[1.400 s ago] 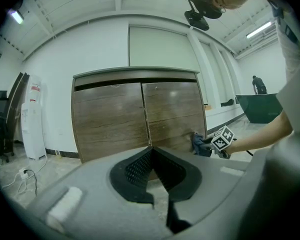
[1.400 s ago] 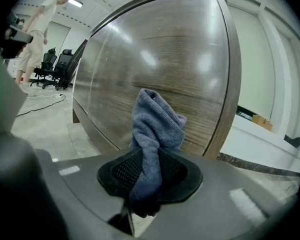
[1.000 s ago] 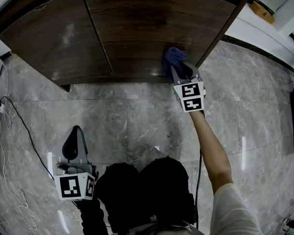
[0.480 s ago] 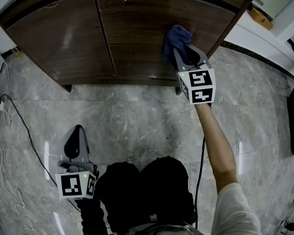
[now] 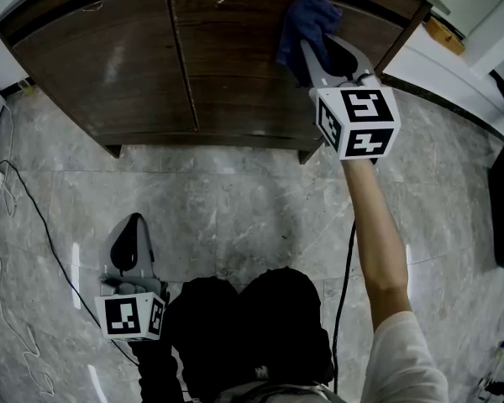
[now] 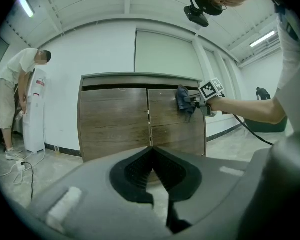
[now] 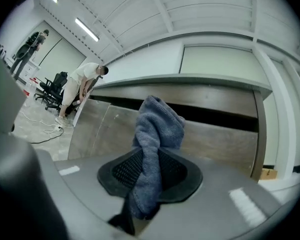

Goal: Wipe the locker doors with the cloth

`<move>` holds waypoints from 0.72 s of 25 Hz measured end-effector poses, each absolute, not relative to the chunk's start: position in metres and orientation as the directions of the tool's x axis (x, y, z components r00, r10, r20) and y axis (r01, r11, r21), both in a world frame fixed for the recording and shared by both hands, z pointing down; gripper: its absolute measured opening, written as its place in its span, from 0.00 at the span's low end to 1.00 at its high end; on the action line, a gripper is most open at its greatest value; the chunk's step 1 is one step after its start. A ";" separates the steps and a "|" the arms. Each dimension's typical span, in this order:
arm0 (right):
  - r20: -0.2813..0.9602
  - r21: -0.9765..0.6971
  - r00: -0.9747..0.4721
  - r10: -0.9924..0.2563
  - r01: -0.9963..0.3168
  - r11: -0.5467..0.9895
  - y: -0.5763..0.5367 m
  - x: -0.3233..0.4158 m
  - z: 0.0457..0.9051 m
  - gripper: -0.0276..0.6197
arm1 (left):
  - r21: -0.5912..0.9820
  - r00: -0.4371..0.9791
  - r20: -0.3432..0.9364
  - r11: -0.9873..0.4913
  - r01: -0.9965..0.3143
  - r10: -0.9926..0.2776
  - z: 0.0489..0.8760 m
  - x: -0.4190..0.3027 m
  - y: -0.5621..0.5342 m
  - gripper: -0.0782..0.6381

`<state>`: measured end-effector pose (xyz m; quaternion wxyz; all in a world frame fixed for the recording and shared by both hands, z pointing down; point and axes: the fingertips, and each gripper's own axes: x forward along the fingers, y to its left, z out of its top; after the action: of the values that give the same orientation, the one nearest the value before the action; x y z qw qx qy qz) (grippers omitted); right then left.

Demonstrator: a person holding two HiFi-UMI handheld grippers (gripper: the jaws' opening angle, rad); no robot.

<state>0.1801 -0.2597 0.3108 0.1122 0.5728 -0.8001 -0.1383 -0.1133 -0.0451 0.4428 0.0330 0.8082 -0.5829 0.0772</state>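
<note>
With the right gripper point(image 5: 326, 57) clamped on the cloth point(image 5: 307, 22), which juts ahead of its jaws against the top of the right door point(image 5: 235, 82) at upper centre of frame, the left door point(image 5: 101, 65) lies leftward; the left gripper point(image 5: 130, 243), closed and empty, sits lower left, well apart.

On the right gripper point(image 5: 323, 49): grey moulded shell, long grey jaws lined with black ribbed pads point(image 7: 124, 170). At its rear a white cube point(image 5: 358, 122) with black square markers on each visible face.

On the left gripper point(image 5: 128, 240): same grey shell and black lining, with a matching marker cube point(image 5: 131, 317).

A thin black cable point(image 5: 344, 267) trails from the right unit beside the forearm. The person wears a short light-grey sleeve point(image 5: 403, 363) and dark trousers point(image 5: 244, 326), fabric detail unreadable.
</note>
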 end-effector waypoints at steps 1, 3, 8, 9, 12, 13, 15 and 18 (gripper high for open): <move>0.010 0.351 -0.318 -0.948 -0.887 0.301 -0.260 0.179 0.303 0.18 | -0.036 0.308 0.163 -0.318 -0.948 -0.937 0.443 -0.114 -0.045 0.11; -0.004 0.355 -0.319 -0.948 -0.886 0.297 -0.261 0.175 0.292 0.18 | -0.033 0.305 0.163 -0.314 -0.949 -0.938 0.444 -0.116 -0.045 0.11; -0.025 0.351 -0.317 -0.948 -0.891 0.289 -0.262 0.170 0.284 0.18 | -0.029 0.300 0.161 -0.308 -0.951 -0.940 0.444 -0.121 -0.045 0.11; -0.025 0.350 -0.317 -0.948 -0.891 0.289 -0.262 0.170 0.287 0.18 | -0.028 0.299 0.162 -0.307 -0.951 -0.941 0.445 -0.121 -0.045 0.11; -0.011 0.357 -0.317 -0.948 -0.887 0.292 -0.262 0.168 0.303 0.18 | -0.025 0.297 0.167 -0.305 -0.952 -0.940 0.448 -0.122 -0.044 0.11; -0.003 0.359 -0.317 -0.949 -0.886 0.294 -0.262 0.167 0.310 0.18 | -0.025 0.297 0.167 -0.305 -0.952 -0.940 0.448 -0.123 -0.044 0.11; 0.012 0.354 -0.317 -0.948 -0.886 0.300 -0.263 0.166 0.324 0.18 | -0.026 0.295 0.168 -0.304 -0.952 -0.941 0.449 -0.124 -0.044 0.11; 0.032 0.340 -0.316 -0.948 -0.889 0.307 -0.263 0.165 0.344 0.18 | -0.029 0.291 0.169 -0.300 -0.954 -0.942 0.449 -0.127 -0.044 0.11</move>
<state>0.1645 -0.2628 0.3445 0.1135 0.5737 -0.8005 -0.1308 -0.1270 -0.0442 0.4493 0.0386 0.8025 -0.5904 0.0769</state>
